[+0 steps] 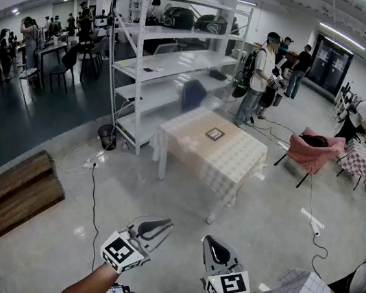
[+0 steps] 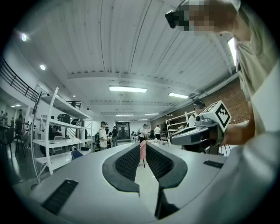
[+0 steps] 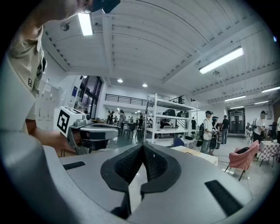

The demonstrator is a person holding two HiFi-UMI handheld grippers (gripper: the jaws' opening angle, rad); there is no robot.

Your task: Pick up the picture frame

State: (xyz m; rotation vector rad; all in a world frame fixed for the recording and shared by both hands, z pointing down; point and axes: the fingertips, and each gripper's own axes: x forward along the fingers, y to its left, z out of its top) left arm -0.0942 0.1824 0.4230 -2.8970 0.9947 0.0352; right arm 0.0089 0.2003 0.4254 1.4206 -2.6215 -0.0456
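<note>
**Frame lies on the bench, both tongs far from it**

The frame (image 1: 214, 134) lies flat on the checked cloth of the bench (image 1: 189, 152), toward the far side of the top. It is small and dark, with a pale middle. Nothing touches it.

The left tongs (image 1: 162, 224) and the right tongs (image 1: 212, 243) are low in the head view, close to the person and side by side over the grey floor (image 1: 78, 194). Both are well apart from the bench and point roughly toward it.

In the left gripper view the left tongs stand a little apart, with a narrow gap along the two pads and nothing between them; only the distant room shows through the gap. In the right gripper view the right tongs meet at the tips and hold nothing.

Behind the bench stands a white rack (image 1: 172, 64) with dark bags on its top shelf. A pink chair (image 1: 313, 150) is to the right of the bench. Wooden steps (image 1: 7, 200) lie at the left, and a black cable (image 1: 93, 204) runs over the floor between them and the tongs. Several people stand further back in the hall.
</note>
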